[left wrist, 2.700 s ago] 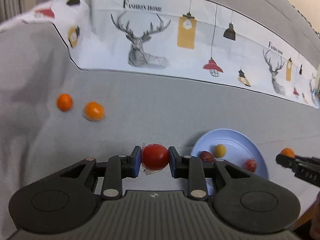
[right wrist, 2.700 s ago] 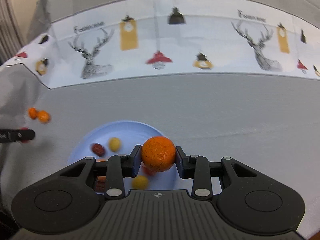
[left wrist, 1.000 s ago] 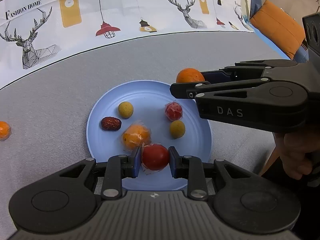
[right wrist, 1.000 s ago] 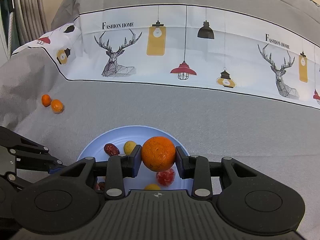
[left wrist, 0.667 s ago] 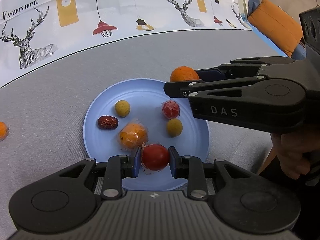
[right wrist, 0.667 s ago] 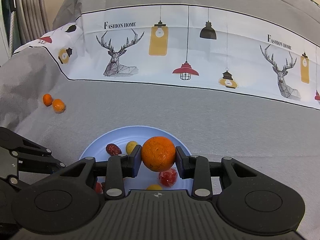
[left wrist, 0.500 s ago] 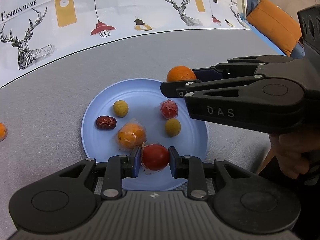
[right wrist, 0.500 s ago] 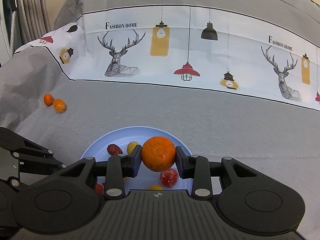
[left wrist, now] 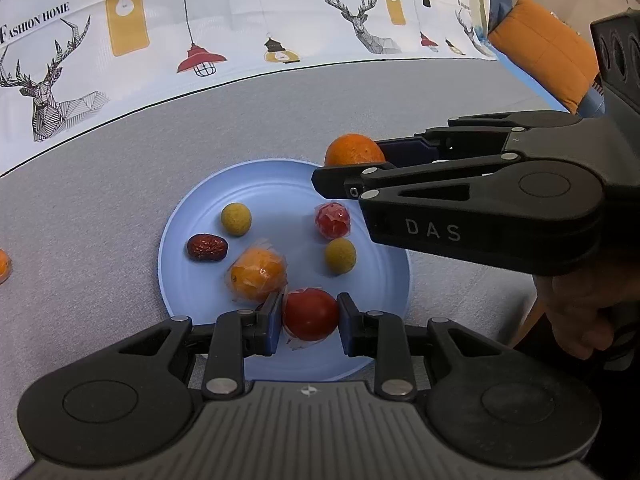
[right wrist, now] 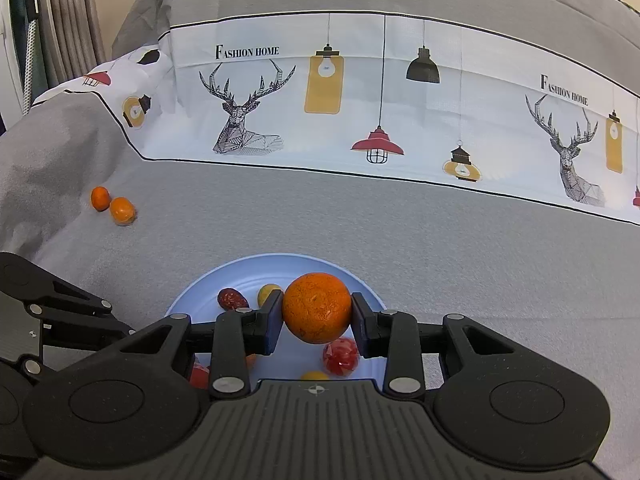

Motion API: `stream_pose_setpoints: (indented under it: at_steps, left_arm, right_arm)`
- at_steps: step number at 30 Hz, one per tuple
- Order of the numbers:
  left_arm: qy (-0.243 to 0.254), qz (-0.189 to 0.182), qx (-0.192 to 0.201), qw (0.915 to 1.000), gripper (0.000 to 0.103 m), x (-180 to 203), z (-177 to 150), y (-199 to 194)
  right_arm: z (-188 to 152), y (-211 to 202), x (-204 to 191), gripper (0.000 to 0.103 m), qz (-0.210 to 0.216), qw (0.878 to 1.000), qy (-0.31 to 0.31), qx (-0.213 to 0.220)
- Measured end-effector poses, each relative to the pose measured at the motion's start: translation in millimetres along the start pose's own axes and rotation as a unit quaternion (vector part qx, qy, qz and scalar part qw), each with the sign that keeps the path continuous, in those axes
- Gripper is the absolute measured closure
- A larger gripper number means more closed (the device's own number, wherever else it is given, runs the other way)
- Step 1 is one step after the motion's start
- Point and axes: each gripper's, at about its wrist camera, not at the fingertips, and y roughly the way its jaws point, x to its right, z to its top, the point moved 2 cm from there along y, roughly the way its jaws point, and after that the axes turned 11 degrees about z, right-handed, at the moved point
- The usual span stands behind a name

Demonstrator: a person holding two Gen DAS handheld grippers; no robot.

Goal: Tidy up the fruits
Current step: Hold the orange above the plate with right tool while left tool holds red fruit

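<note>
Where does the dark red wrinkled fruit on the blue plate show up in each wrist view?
Left wrist view: the dark red wrinkled fruit lies on the left part of the blue plate, below and left of a yellow-green fruit.
Right wrist view: it sits at the plate's far left, partly behind the right gripper's left finger.
Shared landmark: the blue plate.

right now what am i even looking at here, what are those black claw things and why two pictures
Those are two hand-held grippers; a person's hand works the right one. Each carries a camera looking along its fingers, hence two views. The left gripper is shut on a red tomato; the right gripper is shut on an orange. Both hang over a blue plate on grey cloth, holding a wrapped orange fruit, a red date, two yellow-green fruits and a wrapped red one. Two small oranges lie apart.
</note>
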Motion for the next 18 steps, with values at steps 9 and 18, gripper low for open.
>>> stream_pose_setpoints:
  at_steps: [9, 18]
  left_arm:
    - [-0.001, -0.002, 0.001, 1.0000, 0.071, 0.7, 1.4, -1.1]
    - [0.000, -0.004, 0.004, 1.0000, 0.071, 1.3, 1.8, -2.9]
  right_arm:
    - [0.1, -0.2, -0.4, 0.066, 0.000, 1.000, 0.000, 0.000]
    - [0.0, -0.4, -0.6, 0.066, -0.001, 1.000, 0.000, 0.000]
